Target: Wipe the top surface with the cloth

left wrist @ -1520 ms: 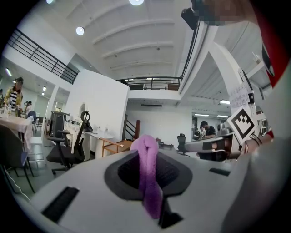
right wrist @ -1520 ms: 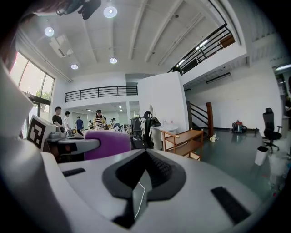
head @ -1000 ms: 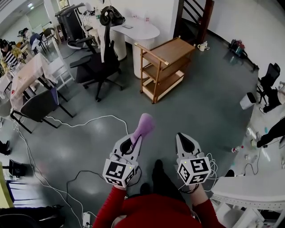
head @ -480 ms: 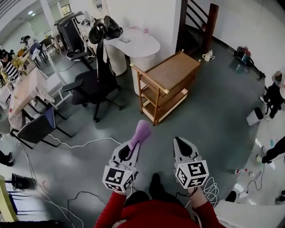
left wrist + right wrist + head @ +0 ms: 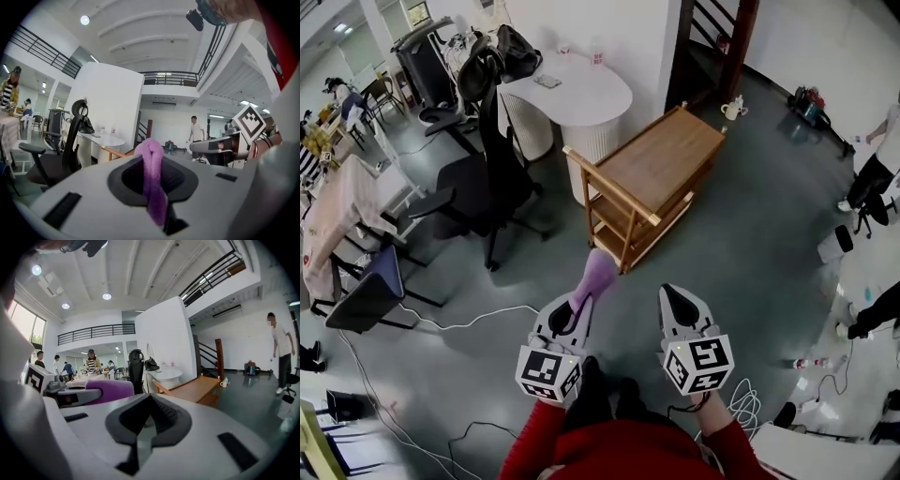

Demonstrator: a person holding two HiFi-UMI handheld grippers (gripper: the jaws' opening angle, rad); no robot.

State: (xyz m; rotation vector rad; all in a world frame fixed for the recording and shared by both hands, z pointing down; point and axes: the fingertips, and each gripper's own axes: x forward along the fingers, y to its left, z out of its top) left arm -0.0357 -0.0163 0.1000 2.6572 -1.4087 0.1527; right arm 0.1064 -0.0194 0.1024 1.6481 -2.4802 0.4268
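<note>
Left tool (image 5: 584, 298) is clamped on the purple cloth (image 5: 598, 270). The cloth sticks up & fwd out of the jaws, w/ a fold running down btw the pads in the left gripper view. Right tool (image 5: 673, 295) has its jaws together w/ nothing in them; the right gripper view shows the pads meeting.

Target is the wooden cart (image 5: 661, 161), 3 shelves, top surface bare as far as I can see. It stands ahead of both tools, a bit right of centre, w/ open grey floor (image 5: 741, 244) in between, so not in reach yet, I reckon. Its long axis runs diagonally: the near end w/ the handle rail (image 5: 609, 192) points toward my left, the far end goes off to the upper right by the stairs (image 5: 712, 37). So the left tool, which has the cloth, is the nearer one & lines up approx w/ the cart's near corner.

My read: close in fwd, lay the cloth on the near end, then stroke along the diagonal toward the far-right end. Right tool is spare & could steady the rail.
</note>
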